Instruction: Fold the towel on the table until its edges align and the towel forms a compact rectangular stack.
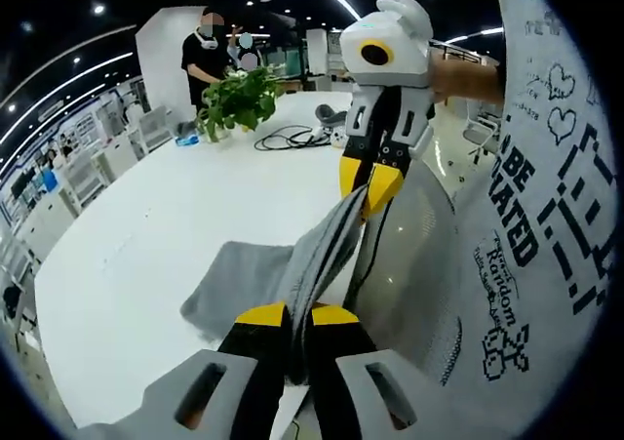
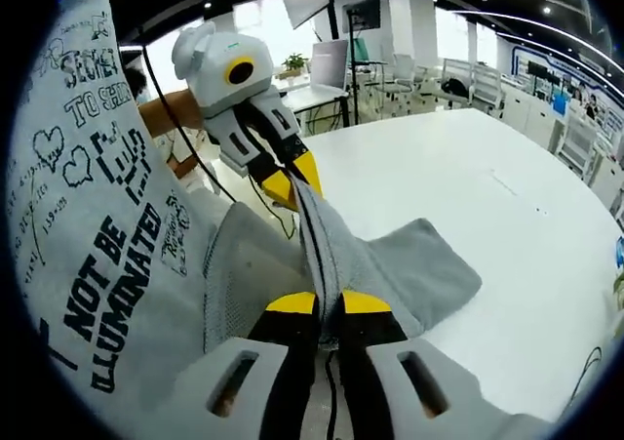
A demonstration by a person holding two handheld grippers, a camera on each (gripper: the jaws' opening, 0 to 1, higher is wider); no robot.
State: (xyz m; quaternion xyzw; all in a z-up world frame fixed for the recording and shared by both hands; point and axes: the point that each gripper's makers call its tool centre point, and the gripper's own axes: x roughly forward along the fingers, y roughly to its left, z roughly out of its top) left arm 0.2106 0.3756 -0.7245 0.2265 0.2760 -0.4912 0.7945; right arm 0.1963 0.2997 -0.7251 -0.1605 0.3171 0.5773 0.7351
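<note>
Towel (image 1: pixel 255 276) edge stretched taut btwn grippers, rest draped on table (image 1: pixel 146 235); left gripper (image 1: pixel 300 315) & right gripper (image 2: pixel 329 303) both clenched on it.

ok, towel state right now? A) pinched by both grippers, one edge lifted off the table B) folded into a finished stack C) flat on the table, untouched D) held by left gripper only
A: the left gripper and the right gripper each clamp the grey towel, its edge stretched taut between them while the rest drapes on the white table.
</note>
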